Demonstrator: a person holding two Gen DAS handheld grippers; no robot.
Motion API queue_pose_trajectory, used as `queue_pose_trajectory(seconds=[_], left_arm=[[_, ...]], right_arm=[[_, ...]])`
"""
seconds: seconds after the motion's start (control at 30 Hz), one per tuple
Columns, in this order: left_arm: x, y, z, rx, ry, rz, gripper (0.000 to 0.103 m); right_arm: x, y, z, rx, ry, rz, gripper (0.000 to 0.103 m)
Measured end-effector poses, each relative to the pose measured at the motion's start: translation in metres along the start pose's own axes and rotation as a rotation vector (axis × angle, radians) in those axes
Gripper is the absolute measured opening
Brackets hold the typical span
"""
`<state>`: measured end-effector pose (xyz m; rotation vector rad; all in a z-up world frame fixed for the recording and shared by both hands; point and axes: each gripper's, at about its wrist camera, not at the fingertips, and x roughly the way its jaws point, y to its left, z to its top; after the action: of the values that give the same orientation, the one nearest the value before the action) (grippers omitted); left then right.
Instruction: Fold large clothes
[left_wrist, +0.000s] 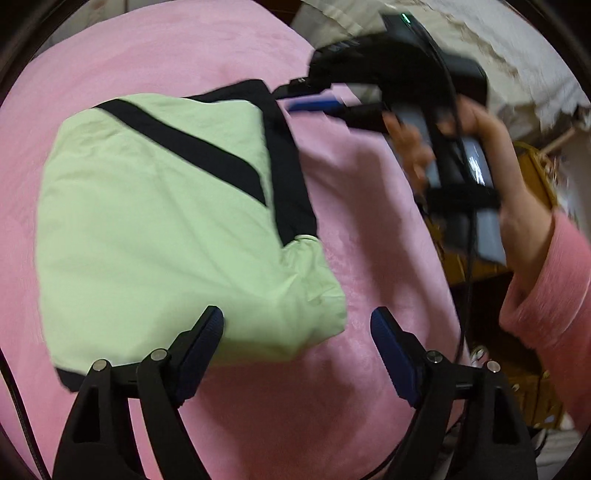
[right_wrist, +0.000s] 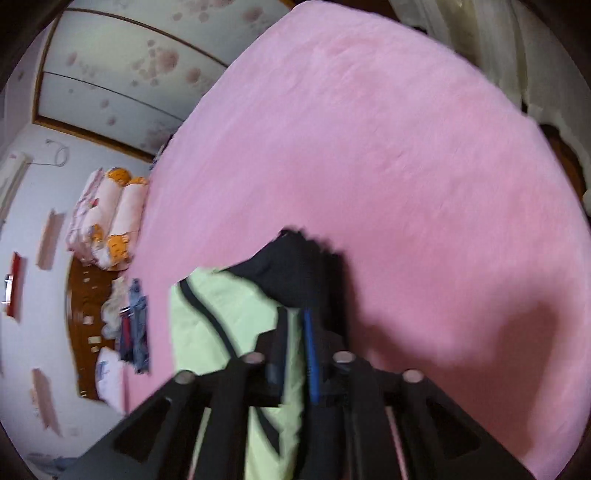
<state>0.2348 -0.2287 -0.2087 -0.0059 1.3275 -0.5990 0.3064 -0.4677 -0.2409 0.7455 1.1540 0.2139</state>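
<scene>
A light green garment with black stripes (left_wrist: 162, 229) lies folded into a compact block on the pink blanket (left_wrist: 369, 206). My left gripper (left_wrist: 297, 325) is open and empty, its fingers just above the garment's near edge. My right gripper (left_wrist: 295, 94) is at the garment's far corner, held by a hand in a pink sleeve. In the right wrist view the right gripper (right_wrist: 295, 317) is shut on the garment's black edge (right_wrist: 295, 266), with the green cloth (right_wrist: 229, 325) hanging below between its fingers.
The pink blanket (right_wrist: 369, 147) covers a bed. Beside the bed are rolled pink bedding (right_wrist: 110, 218), a pile of clothes (right_wrist: 129, 325) on a wooden floor, and a white wall. A yellow wooden piece of furniture (left_wrist: 532, 166) stands behind the hand.
</scene>
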Motion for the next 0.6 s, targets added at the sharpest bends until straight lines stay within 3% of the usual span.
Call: queue_pose_trajectory(seconds=[0.07,0.2,0.37,0.47,0.6], left_arm=[[-0.010,0.017,-0.001,-0.043,0.011,0.020,0.081],[-0.028,0.057,-0.004,-0.124,0.013,0.116,0.081],[-0.042,0.104,-0.006,-0.220,0.012,0.190,0.081],[-0.049,0.121,-0.004,-0.262,0.004,0.221,0.081],[-0.049,0.131,0.000,-0.281,0.000,0.235,0.081]], right_arm=[[0.004,0.001,-0.009,0.026,0.040,0.017,0.043],[0.014,-0.007,-0.030,0.040,0.107,-0.028,0.043],[0.057,0.003,-0.054,0.041,0.267,-0.124,0.043],[0.061,0.013,-0.061,-0.013,0.261,-0.198,0.013],[0.044,0.038,-0.062,-0.128,0.172,-0.219,0.009]])
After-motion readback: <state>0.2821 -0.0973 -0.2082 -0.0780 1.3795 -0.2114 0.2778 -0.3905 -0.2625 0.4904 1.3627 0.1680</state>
